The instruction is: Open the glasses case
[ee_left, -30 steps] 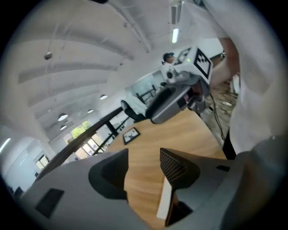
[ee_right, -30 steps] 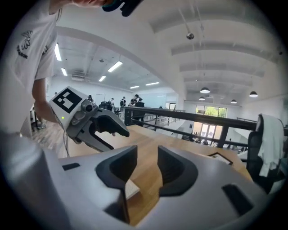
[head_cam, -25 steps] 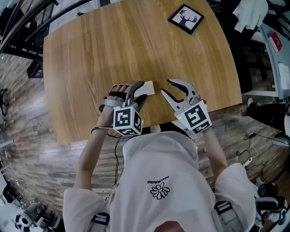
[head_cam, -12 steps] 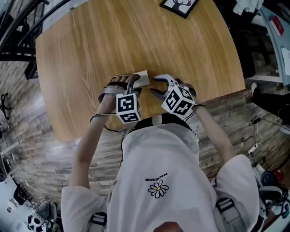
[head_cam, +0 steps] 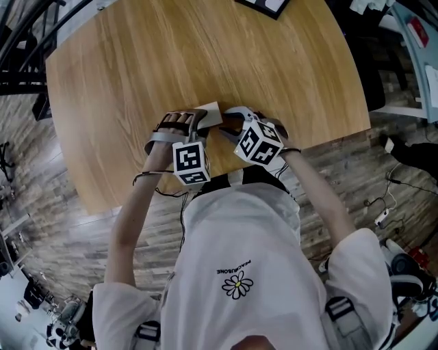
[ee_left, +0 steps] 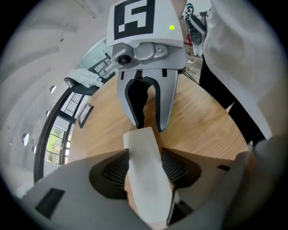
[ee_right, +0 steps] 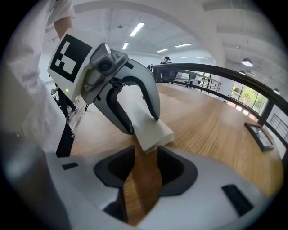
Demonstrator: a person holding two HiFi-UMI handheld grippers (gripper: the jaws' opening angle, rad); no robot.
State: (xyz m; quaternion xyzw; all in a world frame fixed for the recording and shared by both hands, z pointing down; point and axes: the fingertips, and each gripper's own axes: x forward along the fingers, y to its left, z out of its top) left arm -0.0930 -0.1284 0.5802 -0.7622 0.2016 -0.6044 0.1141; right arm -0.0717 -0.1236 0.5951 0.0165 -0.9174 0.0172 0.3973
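Observation:
The white glasses case (head_cam: 211,112) is closed and sits over the wooden table's (head_cam: 137,82) near part. My left gripper (head_cam: 198,125) is shut on it: in the left gripper view the case (ee_left: 141,146) lies lengthwise between both ribbed pads of that gripper (ee_left: 145,170). My right gripper (head_cam: 230,124) faces it from the right, open. In the right gripper view the case's end (ee_right: 151,125) lies just ahead of the right gripper's (ee_right: 146,167) spread jaws, with only bare wood between them. The left gripper (ee_right: 135,101) clamps the case there.
A black-framed picture (head_cam: 263,4) lies at the table's far edge and also shows as a picture frame (ee_right: 260,134) in the right gripper view. The table's near edge and the person's white shirt (head_cam: 239,273) are just behind the grippers. Dark railings (ee_right: 225,74) border the far side.
Both grippers have come down toward the table. The right gripper has swung left, closing in on the end of the case held by the left gripper.

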